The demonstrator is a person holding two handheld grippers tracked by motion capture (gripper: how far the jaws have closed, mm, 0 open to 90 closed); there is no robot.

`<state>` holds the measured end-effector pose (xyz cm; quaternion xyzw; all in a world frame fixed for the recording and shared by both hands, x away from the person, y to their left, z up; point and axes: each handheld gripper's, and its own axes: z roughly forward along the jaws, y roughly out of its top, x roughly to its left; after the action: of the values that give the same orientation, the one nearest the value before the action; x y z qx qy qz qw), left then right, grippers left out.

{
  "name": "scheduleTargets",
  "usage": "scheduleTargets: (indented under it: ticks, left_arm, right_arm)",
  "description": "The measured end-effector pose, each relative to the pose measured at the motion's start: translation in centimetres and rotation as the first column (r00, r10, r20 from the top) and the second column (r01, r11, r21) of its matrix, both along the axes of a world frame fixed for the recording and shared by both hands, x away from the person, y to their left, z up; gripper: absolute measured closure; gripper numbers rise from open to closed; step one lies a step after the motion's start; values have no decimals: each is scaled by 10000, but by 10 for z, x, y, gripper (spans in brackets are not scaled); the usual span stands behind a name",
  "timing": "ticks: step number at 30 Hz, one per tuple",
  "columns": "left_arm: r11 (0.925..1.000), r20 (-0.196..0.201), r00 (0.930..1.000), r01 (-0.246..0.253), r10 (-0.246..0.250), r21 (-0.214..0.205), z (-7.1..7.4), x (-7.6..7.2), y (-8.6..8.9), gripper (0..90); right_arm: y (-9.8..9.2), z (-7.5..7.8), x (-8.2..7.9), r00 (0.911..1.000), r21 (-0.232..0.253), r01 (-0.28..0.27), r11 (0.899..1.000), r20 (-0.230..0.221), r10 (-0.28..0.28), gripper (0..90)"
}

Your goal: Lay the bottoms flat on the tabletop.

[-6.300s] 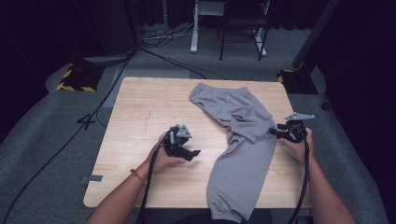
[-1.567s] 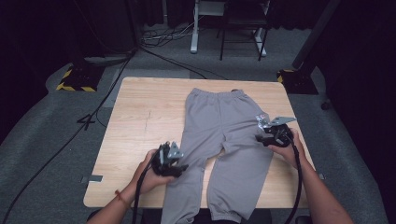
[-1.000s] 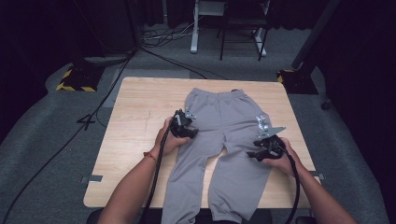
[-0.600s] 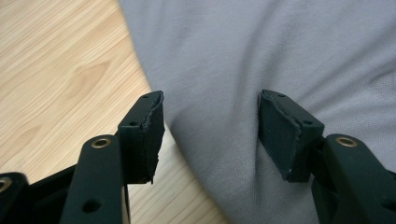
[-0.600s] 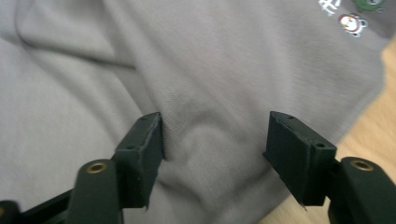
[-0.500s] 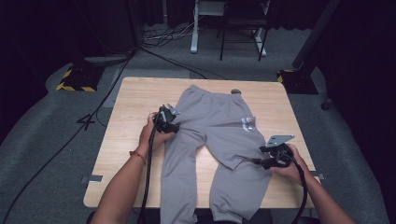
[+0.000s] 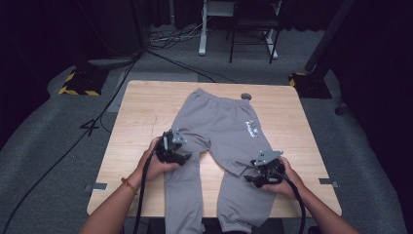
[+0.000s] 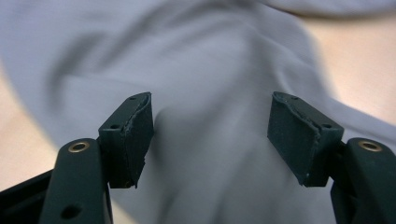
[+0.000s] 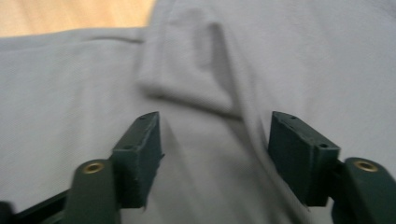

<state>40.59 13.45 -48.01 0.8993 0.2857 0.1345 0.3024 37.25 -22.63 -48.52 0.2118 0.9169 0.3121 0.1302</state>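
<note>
Above grey trousers (image 7: 219,127), both tools gape, empty.

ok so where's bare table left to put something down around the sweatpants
Bare wood runs down the table left of the grey sweatpants, and a narrower strip lies on their right by the far right corner. A small wedge shows between the two legs. The near edge is crowded: left gripper, right gripper, both hands.

Bare counter (image 7: 141,112) open left and right of the grey trousers (image 7: 219,131), a small dark knob (image 7: 246,96) alone obstructing at the far edge.
</note>
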Motion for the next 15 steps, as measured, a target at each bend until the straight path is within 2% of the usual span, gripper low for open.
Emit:
scheduleTargets:
  ticks: [2, 3, 4, 5, 8, 10, 15]
  left_arm:
    - [9998, -131, 9997, 203, -202, 80, -3, -17, -4, 305]
    - [9987, -166, 9992, 360, -355, 365, -4, -25, -6, 305]
    - [9979, -48, 9989, 459, -457, 451, -5, -32, -7, 306]
    - [9977, -115, 9986, 524, -519, 422, -5, -39, -8, 320]
    - [9978, -187, 9978, 646, -643, 158, -7, -55, -8, 322]
    - [9972, -592, 9957, 702, -717, -269, -9, -64, -7, 321]
    - [9955, -592, 9942, 873, -894, -379, -11, -88, -3, 322]
  right_arm:
    - [0, 1, -12, 10000, -117, 50, 9999, 42, -49, 360]
    - [-1, 1, -18, 10000, -191, -58, 9998, -36, 57, 358]
    - [-1, 1, -25, 9998, -114, -121, 9999, -188, 119, 358]
    - [-3, 0, -31, 9993, -21, -128, 9999, -359, 128, 354]
    - [-6, 2, -46, 9988, -181, -318, 9993, -378, 311, 353]
    - [-8, 2, -55, 9980, -252, -474, 9986, -438, 463, 355]
    - [-21, 4, -72, 9887, -429, -855, 9954, -1270, 795, 347]
